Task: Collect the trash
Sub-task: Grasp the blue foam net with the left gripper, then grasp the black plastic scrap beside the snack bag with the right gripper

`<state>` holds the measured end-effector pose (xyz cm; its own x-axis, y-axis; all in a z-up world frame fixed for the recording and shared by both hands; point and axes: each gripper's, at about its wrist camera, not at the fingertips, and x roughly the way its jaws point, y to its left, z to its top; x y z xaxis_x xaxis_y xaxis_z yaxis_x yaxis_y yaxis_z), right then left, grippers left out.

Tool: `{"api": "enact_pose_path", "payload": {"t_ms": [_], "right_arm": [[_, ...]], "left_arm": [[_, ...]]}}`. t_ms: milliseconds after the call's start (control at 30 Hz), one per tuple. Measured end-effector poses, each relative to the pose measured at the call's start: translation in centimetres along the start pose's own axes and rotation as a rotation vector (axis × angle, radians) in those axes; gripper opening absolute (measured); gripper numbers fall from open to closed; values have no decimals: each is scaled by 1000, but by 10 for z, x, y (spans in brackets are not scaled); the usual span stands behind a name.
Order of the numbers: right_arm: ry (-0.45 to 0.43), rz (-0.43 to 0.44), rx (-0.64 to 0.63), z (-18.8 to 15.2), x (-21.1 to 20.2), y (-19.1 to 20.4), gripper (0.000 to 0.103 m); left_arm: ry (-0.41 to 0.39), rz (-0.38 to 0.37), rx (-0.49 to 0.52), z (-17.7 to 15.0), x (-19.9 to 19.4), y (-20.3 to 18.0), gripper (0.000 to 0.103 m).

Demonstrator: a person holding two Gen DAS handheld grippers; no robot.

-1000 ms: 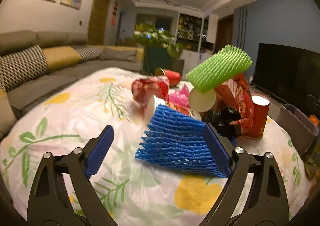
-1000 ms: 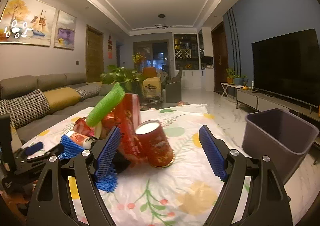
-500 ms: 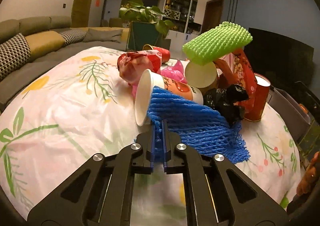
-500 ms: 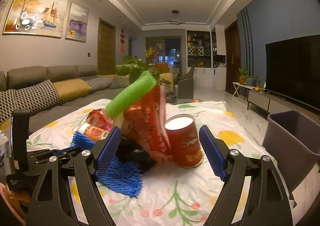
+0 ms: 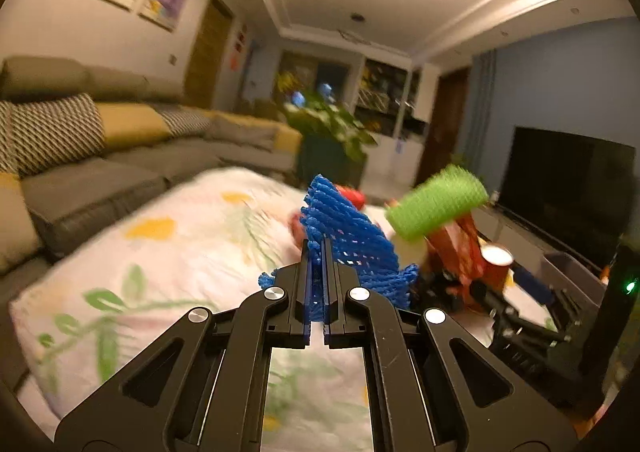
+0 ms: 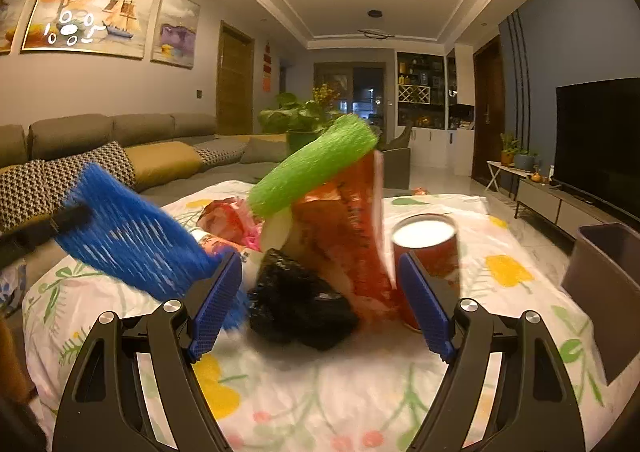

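Your left tongs are clenched on the blue foam net, which hangs clear of the counter and, in the right wrist view, floats to the left of the trash pile. That is the one piece you have in hand; it is not yet in the grey bin, which stands off the counter's edge to the right of the pile. No trash shows inside the bin, though only part of its wall and rim can be seen.

Your right tongs are released, spread wide and holding nothing, with the black crumpled bag sitting just ahead between the two blue pads. I judge the task barely begun.

Working back through the pile from that black bag: the red snack bag stands upright right behind it, the red paper cup sits upside down just to the right of the snack bag, the green foam net leans across the top of the pile, and a crumpled red wrapper lies at the pile's far left. All of these are left to collect.

The red snack bag carries dark print down its face, but it is too blurred to read. No brand or label is legible anywhere else on the trash.
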<state>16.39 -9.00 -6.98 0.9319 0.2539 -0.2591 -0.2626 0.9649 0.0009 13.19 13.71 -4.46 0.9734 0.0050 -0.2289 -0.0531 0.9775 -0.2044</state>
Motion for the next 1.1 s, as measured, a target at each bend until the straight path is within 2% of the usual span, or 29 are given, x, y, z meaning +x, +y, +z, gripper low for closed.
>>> {"api": "enact_pose_path", "payload": {"t_ms": [100, 300, 433, 600, 700, 1100], "right_arm": [[5, 3, -13, -1, 12, 7, 77], [52, 17, -8, 0, 35, 11, 63], [91, 39, 3, 1, 43, 10, 47], [130, 73, 23, 0, 48, 7, 17], [132, 86, 24, 0, 45, 7, 10], [63, 145, 98, 13, -24, -23, 7]], "left_arm": [[-30, 47, -3, 5, -5, 5, 3], [-14, 74, -25, 12, 4, 11, 3], [8, 76, -34, 9, 11, 13, 3], [18, 70, -38, 7, 11, 13, 3], [19, 70, -34, 7, 9, 13, 3], [-9, 28, -10, 15, -17, -3, 3]]}}
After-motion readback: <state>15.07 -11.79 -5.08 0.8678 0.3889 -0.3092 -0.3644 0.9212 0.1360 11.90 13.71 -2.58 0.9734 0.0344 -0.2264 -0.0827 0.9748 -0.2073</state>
